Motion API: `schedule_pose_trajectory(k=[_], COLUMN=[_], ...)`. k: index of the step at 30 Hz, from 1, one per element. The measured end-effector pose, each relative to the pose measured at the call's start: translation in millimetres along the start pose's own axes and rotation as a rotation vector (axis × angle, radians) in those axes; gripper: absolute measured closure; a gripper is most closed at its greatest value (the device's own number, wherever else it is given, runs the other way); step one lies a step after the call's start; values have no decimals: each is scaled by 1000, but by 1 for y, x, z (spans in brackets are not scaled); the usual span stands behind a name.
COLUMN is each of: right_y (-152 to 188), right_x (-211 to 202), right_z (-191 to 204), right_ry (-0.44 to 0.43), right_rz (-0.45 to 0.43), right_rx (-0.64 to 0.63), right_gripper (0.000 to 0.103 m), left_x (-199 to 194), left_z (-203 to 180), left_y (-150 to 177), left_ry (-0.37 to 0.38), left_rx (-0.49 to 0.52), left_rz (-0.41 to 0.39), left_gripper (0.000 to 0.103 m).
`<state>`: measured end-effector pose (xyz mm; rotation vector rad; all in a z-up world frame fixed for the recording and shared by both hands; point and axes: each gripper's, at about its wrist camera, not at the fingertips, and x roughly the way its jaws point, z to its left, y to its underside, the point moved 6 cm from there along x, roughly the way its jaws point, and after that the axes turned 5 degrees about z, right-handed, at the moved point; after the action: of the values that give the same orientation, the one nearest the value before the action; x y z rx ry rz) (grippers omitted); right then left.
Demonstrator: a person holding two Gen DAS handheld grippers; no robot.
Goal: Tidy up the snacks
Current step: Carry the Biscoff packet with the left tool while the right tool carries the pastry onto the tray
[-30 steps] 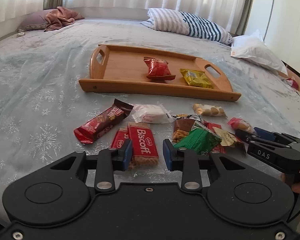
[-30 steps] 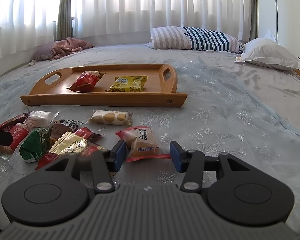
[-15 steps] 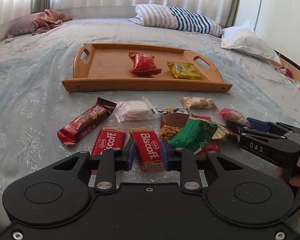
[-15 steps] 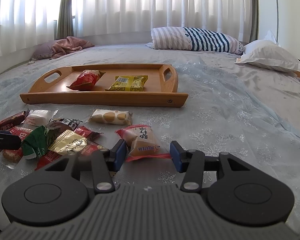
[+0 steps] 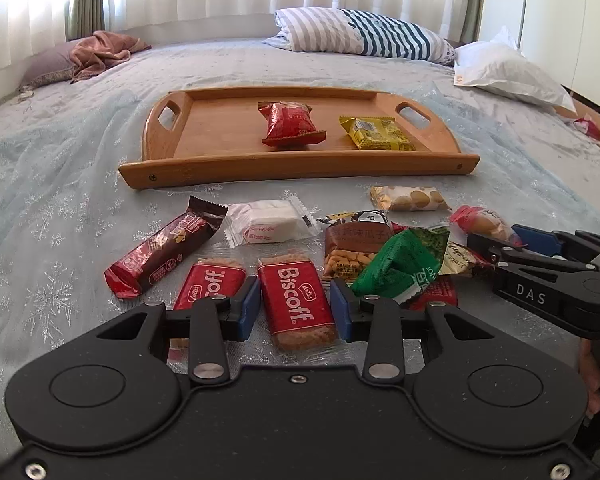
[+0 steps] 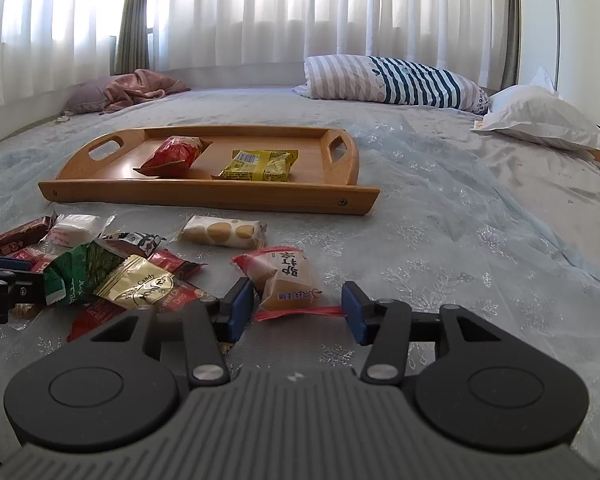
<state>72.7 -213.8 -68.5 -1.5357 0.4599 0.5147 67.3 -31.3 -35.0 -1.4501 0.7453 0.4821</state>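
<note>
While most snacks lie loose on the bed, the wooden tray in the upper middle of the left wrist view holds only two: a red packet near its centre and a yellow packet to its right, apart from each other. Below the tray, the left tongs are opening, their blue pads on either side of a Biscoff biscuit without pressing it (a second Biscoff lies just left). In the right wrist view, the right tongs stand open around the red-edged end of a pastry packet, pads clear of it. A green packet tops the small heap between the two tongs.
</note>
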Motion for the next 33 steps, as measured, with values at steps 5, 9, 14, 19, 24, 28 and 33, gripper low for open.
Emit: schedule_pose_trajectory(k=[5, 9, 14, 19, 24, 28, 33], right_y=[0, 0, -1, -2, -3, -6, -17], right_x=[0, 0, 0, -1, -5, -10, -17], right_z=[0, 0, 0, 1, -1, -4, -8], right_ry=[0, 0, 2, 9, 7, 13, 28], right_rz=[0, 0, -3, -14, -20, -36, -70], right_rx=[-1, 0, 8, 11, 38, 52, 63], right_gripper=[47, 47, 51, 55, 55, 56, 56], left_x=[1, 0, -4, -10, -19, -22, -24], left_z=[0, 2, 1, 4, 10, 15, 25], left_y=[0, -1, -3, -8, -16, -24, -37], left_ry=[-8, -6, -10, -12, -22, -18, -29], left_rx=[-1, -10, -7, -8, -16, -27, -40], left_rz=[-3, -8, -12, -29, -55, -64, -93], left_gripper=[67, 68, 69, 69, 69, 69, 69])
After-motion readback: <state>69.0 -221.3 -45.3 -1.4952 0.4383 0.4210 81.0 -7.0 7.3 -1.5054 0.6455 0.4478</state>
